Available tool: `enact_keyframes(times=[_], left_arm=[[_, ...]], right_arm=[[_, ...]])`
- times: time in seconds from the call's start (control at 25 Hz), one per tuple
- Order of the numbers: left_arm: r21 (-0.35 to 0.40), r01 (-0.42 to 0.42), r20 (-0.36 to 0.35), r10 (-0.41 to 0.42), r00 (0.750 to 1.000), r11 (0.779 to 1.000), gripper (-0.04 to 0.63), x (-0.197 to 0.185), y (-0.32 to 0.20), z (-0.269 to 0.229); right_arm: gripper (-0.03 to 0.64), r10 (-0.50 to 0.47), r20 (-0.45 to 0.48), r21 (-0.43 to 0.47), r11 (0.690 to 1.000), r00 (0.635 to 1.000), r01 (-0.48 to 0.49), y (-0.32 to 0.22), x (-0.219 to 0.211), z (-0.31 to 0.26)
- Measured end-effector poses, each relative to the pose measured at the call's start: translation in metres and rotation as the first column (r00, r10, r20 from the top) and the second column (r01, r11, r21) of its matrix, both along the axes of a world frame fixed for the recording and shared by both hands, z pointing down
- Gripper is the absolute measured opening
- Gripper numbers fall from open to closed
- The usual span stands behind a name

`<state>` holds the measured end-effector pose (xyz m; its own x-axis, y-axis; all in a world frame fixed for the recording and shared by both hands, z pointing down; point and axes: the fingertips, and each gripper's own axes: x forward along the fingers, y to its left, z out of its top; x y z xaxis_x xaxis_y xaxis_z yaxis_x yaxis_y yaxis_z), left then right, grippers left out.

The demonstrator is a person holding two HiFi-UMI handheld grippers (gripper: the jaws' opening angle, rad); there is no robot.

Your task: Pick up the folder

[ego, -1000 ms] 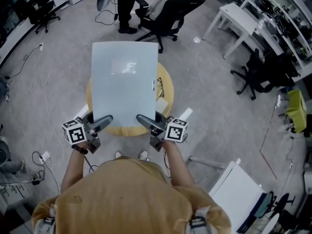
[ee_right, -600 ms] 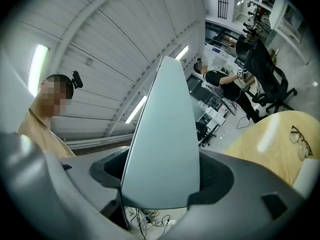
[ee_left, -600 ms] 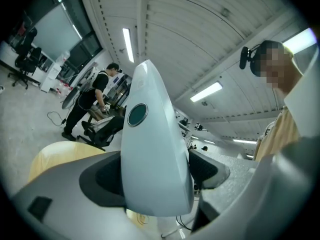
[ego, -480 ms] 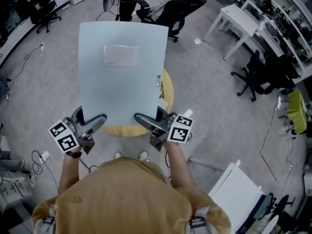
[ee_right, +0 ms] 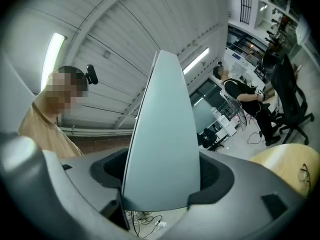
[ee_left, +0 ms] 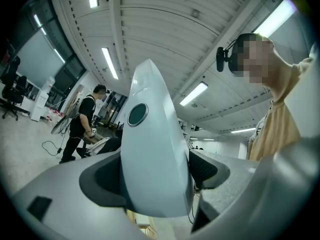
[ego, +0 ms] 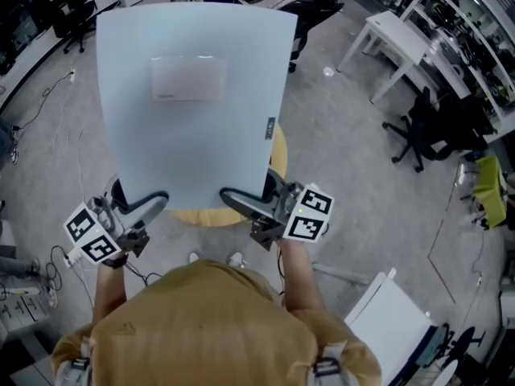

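The grey floor (ego: 362, 191) is spreading out under everything, with an office chair (ego: 434, 123) and a white desk (ego: 394, 34) sitting off to the person's right.

The pale blue folder (ego: 193, 95) is filling most of the head view. It is being held in the air in front of the person by its lower edge, one claw at each lower corner. It is rising away from the claws, and both gripper views are showing it edge-on, pointing up toward the ceiling lights (ee_left: 150, 149) (ee_right: 162, 134).

The person's ochre shirt (ego: 209, 320) is taking up the bottom of the head view.

The round yellow tabletop (ego: 278, 155) is lying below the folder and is peeking out past its right side and lower edge; it is also showing at the right gripper view's lower right (ee_right: 295, 169).

The left claw (ego: 149, 203) is clamping the folder's lower left corner, its jaws pressing on both faces of the sheet (ee_left: 152, 176). The right claw (ego: 237, 199) is gripping the lower right corner in the same way, its jaws closing on the folder (ee_right: 162, 176).

The marker cube on the left claw (ego: 90, 236) is sitting out to the left, and the one on the right claw (ego: 310, 214) is sitting just beside the tabletop's edge.

A pale rectangular label (ego: 189, 79) is sitting on the folder's upper face, and a small dark tab (ego: 270, 127) is showing at its right edge.
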<state>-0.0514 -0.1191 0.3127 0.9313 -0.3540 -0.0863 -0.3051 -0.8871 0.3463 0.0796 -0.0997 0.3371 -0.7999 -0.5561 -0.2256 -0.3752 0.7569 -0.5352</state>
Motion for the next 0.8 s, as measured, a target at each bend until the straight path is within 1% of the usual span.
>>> enact_keyframes(times=[0.2, 0.44, 0.6, 0.8], left_arm=[[0.059, 0.009, -0.014, -0.008, 1.0, 0.998, 0.382, 0.001, 0.006, -0.022], [0.13, -0.003, -0.002, 0.003, 1.0, 0.992, 0.383, 0.002, 0.012, -0.038], [0.165, -0.003, -0.013, 0.005, 1.0, 0.986, 0.383, 0.001, 0.017, -0.053], [0.219, -0.011, -0.006, 0.012, 1.0, 0.976, 0.383, 0.001, 0.028, -0.065]], right_arm=[[0.328, -0.006, -0.027, 0.064, 0.998, 1.0, 0.008, 0.005, 0.001, -0.024], [0.328, 0.018, -0.115, 0.165, 0.986, 0.993, 0.002, 0.012, 0.0, -0.048], [0.328, 0.03, -0.12, 0.201, 0.98, 0.992, -0.006, 0.017, -0.002, -0.063], [0.33, 0.047, -0.137, 0.253, 0.967, 0.989, -0.011, 0.029, -0.003, -0.074]])
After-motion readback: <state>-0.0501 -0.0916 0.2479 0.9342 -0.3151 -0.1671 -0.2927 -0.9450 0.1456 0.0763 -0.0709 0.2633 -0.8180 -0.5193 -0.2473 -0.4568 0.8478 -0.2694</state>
